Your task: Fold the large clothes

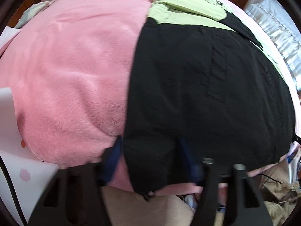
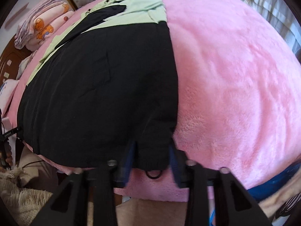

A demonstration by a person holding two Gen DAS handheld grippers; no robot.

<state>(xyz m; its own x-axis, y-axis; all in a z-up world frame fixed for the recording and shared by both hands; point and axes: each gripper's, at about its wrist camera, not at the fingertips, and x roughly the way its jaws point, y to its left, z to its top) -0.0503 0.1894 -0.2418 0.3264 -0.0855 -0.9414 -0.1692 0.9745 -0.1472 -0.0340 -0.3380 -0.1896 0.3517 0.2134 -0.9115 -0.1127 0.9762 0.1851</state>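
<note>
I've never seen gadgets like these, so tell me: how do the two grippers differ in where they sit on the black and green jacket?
The left gripper straddles the hem corner of the jacket that borders open pink blanket on its left; the right gripper straddles the opposite hem corner, with blanket on its right. An elastic loop hangs plainly below the right gripper's corner; at the left one it is blurred. Both have their fingers spread either side of black fabric at the bed's near edge.

pink fleece blanket [image 2: 235, 75] covers bed | folded bear-print bedding [image 2: 45, 24] far-left | white curtain [image 1: 278, 30]
</note>
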